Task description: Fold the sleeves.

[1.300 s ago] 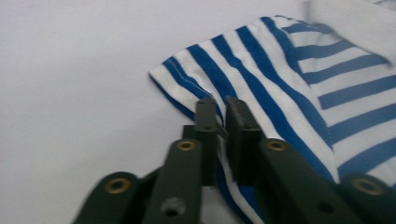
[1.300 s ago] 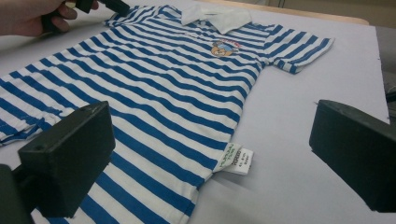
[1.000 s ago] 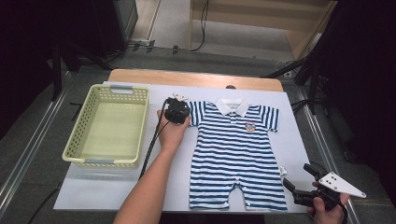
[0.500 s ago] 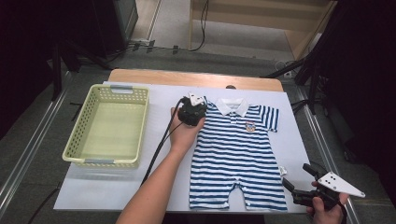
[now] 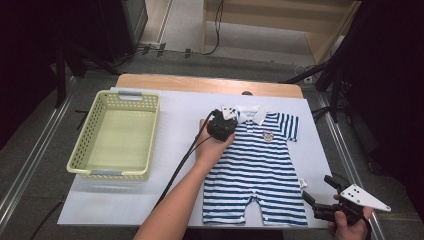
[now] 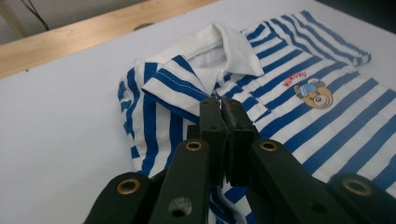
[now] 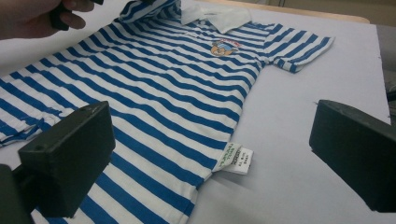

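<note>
A blue-and-white striped baby romper (image 5: 255,170) with a white collar and a bear badge lies flat on the white mat (image 5: 175,120). My left gripper (image 5: 221,127) is shut on the romper's left sleeve, just left of the collar. In the left gripper view the jaws (image 6: 224,116) are pressed together on the striped fabric, and the sleeve (image 6: 154,93) is folded inward over the chest. My right gripper (image 5: 319,189) hovers open off the romper's lower right hem. Its wide-apart jaws (image 7: 212,156) frame the romper's side label (image 7: 236,158).
A pale green plastic basket (image 5: 131,94) stands on the mat's left side with nothing in it. The left gripper's black cable (image 5: 180,165) trails across the mat between basket and romper. The wooden table edge (image 5: 200,84) runs behind the mat.
My left gripper has moved rightward, drawing the left sleeve in over the romper's chest near the collar. The right gripper has stayed where it was.
</note>
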### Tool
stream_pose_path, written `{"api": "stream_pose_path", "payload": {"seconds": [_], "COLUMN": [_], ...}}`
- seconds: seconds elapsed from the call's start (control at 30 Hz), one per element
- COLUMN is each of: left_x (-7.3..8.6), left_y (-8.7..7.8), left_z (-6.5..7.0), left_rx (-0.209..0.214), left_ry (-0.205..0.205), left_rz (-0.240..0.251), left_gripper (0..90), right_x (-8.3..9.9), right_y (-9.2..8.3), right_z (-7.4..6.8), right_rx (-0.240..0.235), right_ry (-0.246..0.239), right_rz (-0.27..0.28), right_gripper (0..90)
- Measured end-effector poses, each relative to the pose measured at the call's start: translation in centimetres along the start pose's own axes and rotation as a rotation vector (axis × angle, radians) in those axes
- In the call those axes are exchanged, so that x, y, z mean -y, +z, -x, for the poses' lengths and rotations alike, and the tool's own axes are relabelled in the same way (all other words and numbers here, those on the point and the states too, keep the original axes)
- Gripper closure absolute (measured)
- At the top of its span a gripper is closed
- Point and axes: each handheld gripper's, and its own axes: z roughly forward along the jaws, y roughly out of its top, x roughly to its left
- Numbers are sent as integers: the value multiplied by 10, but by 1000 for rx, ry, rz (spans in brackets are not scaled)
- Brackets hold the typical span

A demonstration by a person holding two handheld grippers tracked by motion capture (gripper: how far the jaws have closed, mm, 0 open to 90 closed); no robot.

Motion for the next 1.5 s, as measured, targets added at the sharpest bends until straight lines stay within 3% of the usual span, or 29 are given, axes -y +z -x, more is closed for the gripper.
{"api": "stream_pose_path", "payload": {"seconds": [0.13,0.3,0.53,0.73,0.87,1.0,1.13,1.33,1.5], "left_x": [4,7,8,3,-2,-7,-12,-17,-16], "left_y": [5,9,7,1,-2,1,5,15,23], "left_z": [3,4,0,-9,-21,-33,-40,-47,-52], "left_rx": [4,29,106,120,103,99,76,78,82], "left_ry": [31,34,31,-31,-107,-159,-167,-190,-196], "left_rz": [-38,-61,-83,-41,-8,-28,-46,-89,-118], "left_gripper": [888,874,792,711,610,513,435,311,298], "right_x": [0,0,0,0,-1,-2,-3,-6,-9], "right_y": [0,1,1,1,1,2,4,9,14], "right_z": [1,1,0,0,-2,-6,-11,-25,-40], "right_rx": [-1,1,0,-2,-4,-17,-31,-65,-102], "right_ry": [0,2,1,1,-2,-12,-20,-32,-59], "right_rz": [2,-1,-1,2,2,5,3,-5,-8], "right_gripper": [0,0,0,0,0,0,0,0,0]}}
